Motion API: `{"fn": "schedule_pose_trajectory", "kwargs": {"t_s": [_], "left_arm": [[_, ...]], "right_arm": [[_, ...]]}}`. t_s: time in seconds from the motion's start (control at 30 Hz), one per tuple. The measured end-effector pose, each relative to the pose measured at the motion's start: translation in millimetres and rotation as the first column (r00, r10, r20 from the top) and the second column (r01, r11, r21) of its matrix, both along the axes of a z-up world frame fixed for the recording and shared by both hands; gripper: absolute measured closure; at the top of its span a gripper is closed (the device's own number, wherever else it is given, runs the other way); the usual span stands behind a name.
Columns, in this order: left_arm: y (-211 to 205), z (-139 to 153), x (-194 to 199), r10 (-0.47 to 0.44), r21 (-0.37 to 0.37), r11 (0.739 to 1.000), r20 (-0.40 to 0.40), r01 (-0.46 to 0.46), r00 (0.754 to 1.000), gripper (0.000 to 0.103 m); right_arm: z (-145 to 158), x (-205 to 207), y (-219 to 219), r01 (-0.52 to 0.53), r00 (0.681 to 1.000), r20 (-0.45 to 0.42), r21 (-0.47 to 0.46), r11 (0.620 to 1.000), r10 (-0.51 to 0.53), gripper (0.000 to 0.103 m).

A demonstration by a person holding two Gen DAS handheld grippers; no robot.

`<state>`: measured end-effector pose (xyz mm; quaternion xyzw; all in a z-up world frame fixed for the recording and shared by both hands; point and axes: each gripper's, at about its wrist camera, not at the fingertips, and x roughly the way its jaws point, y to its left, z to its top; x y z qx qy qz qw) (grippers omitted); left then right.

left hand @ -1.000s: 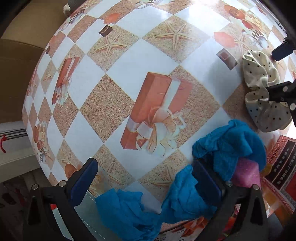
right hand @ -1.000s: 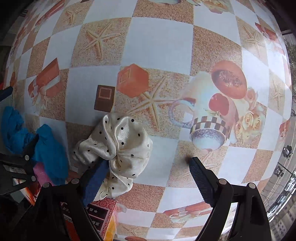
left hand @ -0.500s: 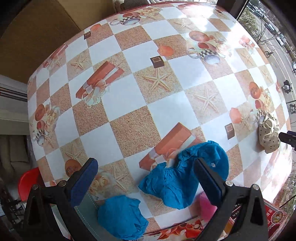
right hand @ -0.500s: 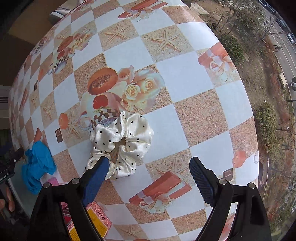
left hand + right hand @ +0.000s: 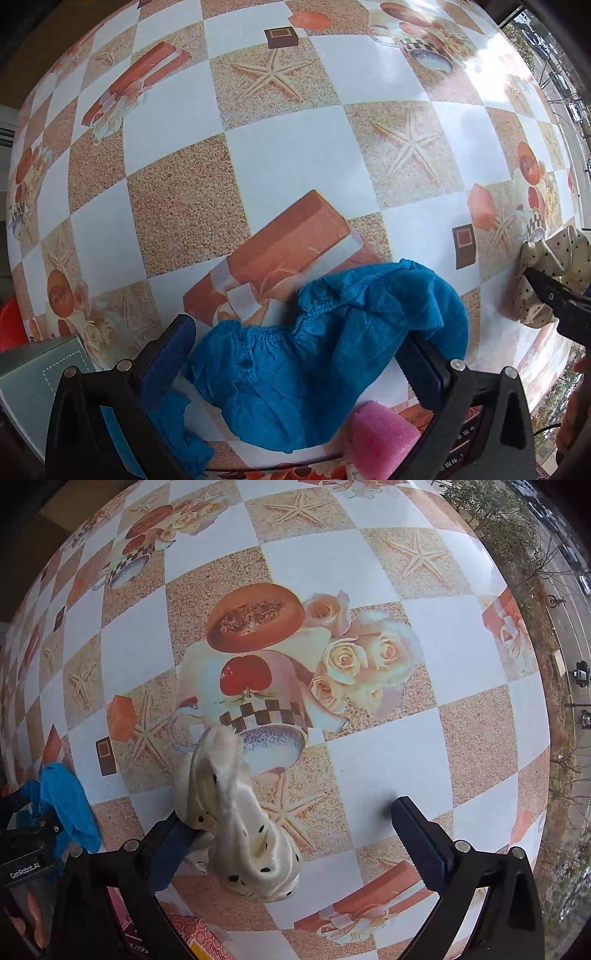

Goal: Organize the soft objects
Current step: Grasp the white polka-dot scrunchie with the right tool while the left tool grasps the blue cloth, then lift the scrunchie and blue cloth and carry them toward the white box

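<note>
- right fingers (image 5: 293, 836) spread wide, having just been opening; the scrunchie (image 5: 236, 819) drapes against the left finger only, unclamped, probably being let go onto the counter (image 5: 388, 753)
- left fingers (image 5: 295, 360) apart, straddling the blue cover (image 5: 325, 354), seemingly lined up to pinch it
- sponge (image 5: 380, 439) at 5 o'clock of the cover; box (image 5: 37, 365) at 9 o'clock

The right gripper (image 5: 291, 834) has just been opening its jaws, and the cream polka-dot scrunchie (image 5: 236, 819) now hangs looped over its left finger (image 5: 173, 845), lifted and stretched, where before it lay flat on the tablecloth (image 5: 388, 746). In the left wrist view, the blue shoe cover (image 5: 325, 347) now fills the space between the left gripper (image 5: 295, 365)'s wide-apart jaws, closer than half a second ago.
</note>
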<state>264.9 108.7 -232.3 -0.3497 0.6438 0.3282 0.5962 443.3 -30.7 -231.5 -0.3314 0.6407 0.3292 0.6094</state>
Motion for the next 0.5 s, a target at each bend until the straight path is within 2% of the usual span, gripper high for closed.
{"fn": "schedule_pose_trajectory", "kwargs": {"t_s": [0.23, 0.3, 0.37, 0.5], "left_arm": [[1.8, 0.1, 0.3, -0.004, 0.022, 1.0, 0.015, 0.004, 1.0, 0.0], [-3.0, 1.5, -1.9, -0.001, 0.047, 0.999, 0.031, 0.0, 1.0, 0.0], [-12.6, 3.9, -6.0, 0.004, 0.059, 0.998, 0.036, -0.006, 0.999, 0.0], [1.5, 0.0, -12.3, 0.041, 0.002, 0.999, 0.004, -0.041, 0.999, 0.0]], "right_arm": [[-2.0, -14.7, -3.4, 0.002, 1.0, 0.011, 0.008, 1.0, -0.002, 0.0], [-3.0, -12.2, -5.4, 0.014, 1.0, 0.007, 0.008, 1.0, -0.014, 0.0], [2.1, 12.1, 18.0, 0.029, 1.0, 0.008, 0.007, 1.0, -0.029, 0.0], [5.4, 16.7, 20.2, 0.024, 1.0, 0.014, 0.002, 1.0, -0.024, 0.0]]}}
